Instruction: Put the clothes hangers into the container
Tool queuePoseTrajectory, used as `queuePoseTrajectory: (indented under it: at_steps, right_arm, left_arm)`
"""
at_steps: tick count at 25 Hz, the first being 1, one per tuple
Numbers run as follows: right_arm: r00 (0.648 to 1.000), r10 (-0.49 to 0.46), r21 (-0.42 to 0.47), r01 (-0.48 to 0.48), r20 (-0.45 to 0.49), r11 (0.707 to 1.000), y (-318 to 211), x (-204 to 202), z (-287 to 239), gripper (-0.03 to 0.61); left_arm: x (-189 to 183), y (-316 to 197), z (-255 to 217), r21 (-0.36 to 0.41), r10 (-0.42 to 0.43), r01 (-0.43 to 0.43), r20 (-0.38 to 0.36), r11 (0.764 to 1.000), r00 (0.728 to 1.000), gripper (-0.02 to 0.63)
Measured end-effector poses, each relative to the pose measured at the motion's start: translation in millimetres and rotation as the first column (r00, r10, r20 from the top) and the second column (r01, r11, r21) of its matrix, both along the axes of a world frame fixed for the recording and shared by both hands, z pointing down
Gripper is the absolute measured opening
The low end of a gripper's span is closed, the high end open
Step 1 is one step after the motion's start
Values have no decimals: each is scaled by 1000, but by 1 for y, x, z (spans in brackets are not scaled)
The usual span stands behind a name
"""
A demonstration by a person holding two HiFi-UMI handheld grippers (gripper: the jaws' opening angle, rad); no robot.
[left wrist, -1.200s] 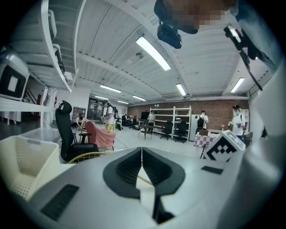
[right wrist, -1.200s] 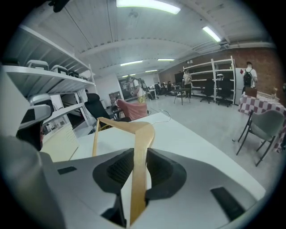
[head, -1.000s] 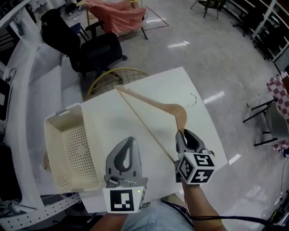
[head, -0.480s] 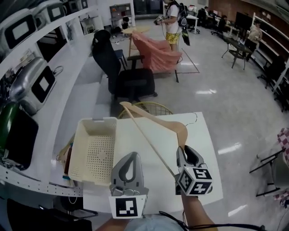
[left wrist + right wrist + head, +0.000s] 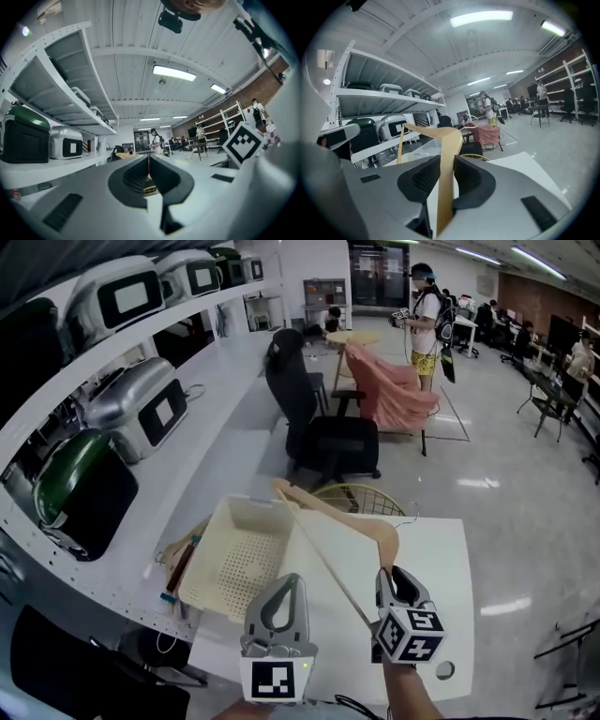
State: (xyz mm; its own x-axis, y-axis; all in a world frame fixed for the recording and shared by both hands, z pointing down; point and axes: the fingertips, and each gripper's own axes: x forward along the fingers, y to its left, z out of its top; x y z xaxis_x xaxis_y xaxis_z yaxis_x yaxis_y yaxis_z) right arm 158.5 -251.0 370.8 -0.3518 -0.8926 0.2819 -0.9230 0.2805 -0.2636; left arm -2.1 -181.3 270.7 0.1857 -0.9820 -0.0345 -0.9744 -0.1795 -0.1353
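While right hand-held gripper (image 5: pixel 386 572) clamps wooden hanger (image 5: pixel 379 525), left hand-held gripper (image 5: pixel 291 580) closed, empty

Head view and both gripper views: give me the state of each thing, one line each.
Wooden hanger: clamped near one end, held up at a tilt, not yet in the container.
Container: upright, open-topped, looks empty.
Right gripper: shut on the wooden hanger.
Left gripper: shut, nothing between its jaws.

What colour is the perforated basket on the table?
Cream, the whole basket; it shows best in the head view.
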Motion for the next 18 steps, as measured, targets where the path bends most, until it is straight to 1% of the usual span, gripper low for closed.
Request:
queuePoseTrajectory:
  at_steps: [4, 8, 11, 13, 18]
  right_arm:
    - [1000, -24, 13, 24, -5, 1000, -5, -14, -5, 98]
    - [999, -28, 7, 28, -24, 1000, -7, -28, -4, 98]
    - [999, -17, 0, 17, -44, 1000, -13, -49, 1, 98]
    - [998, -2, -4, 2, -57, 1000, -16, -65, 5, 98]
    - [994, 55, -20, -57, -90, 998, -10, -101, 8, 98]
  left_arm:
    - [-10, -3, -4, 17, -10, 10, 4, 1000, 1000, 14]
    - [-23, -5, -2, 18, -7, 7, -15, 1000, 1000, 14]
    - [-48, -11, 5, 9, -4, 5, -44, 1000, 999, 14]
    - [-69, -17, 11, 3, 2, -2, -50, 1000, 999, 14]
    - [-115, -22, 14, 0, 58, -58, -52, 998, 997, 14]
